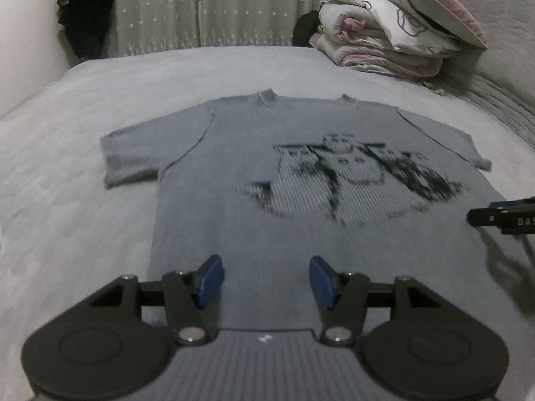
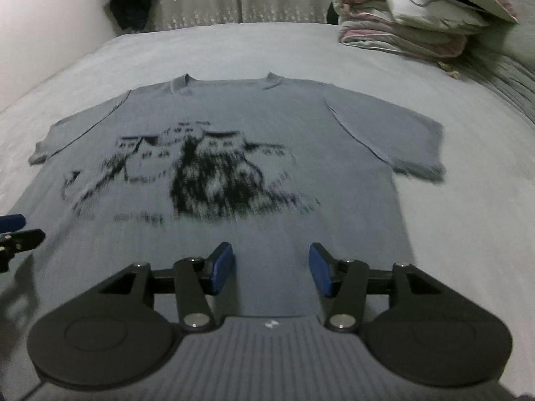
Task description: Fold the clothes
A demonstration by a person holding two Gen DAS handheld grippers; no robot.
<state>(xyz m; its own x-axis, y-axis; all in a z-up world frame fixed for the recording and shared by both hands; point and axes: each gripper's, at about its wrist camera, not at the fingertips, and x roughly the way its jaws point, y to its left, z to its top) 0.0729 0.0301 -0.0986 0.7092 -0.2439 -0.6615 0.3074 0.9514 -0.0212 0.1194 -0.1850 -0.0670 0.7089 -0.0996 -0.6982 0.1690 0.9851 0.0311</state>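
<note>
Grippers, left [image 1: 265,282] and right [image 2: 271,269], tilt down over flat T-shirt [image 1: 234,234]; fingers apart, empty

We see a grey T-shirt [image 1: 214,180] spread flat on the bed [image 1: 67,133], neck away from us, dark print on chest, both sleeves out. Left gripper [image 1: 265,277] sits low in foreground over the hem area, blue pads [image 1: 210,280] apart w/ nothing btwn them. Right gripper [image 1: 501,219] pokes in at right edge. Folded bedding [image 1: 384,50] + pillow [image 1: 434,6] stacked top right; curtain [image 1: 200,6] behind.
</note>
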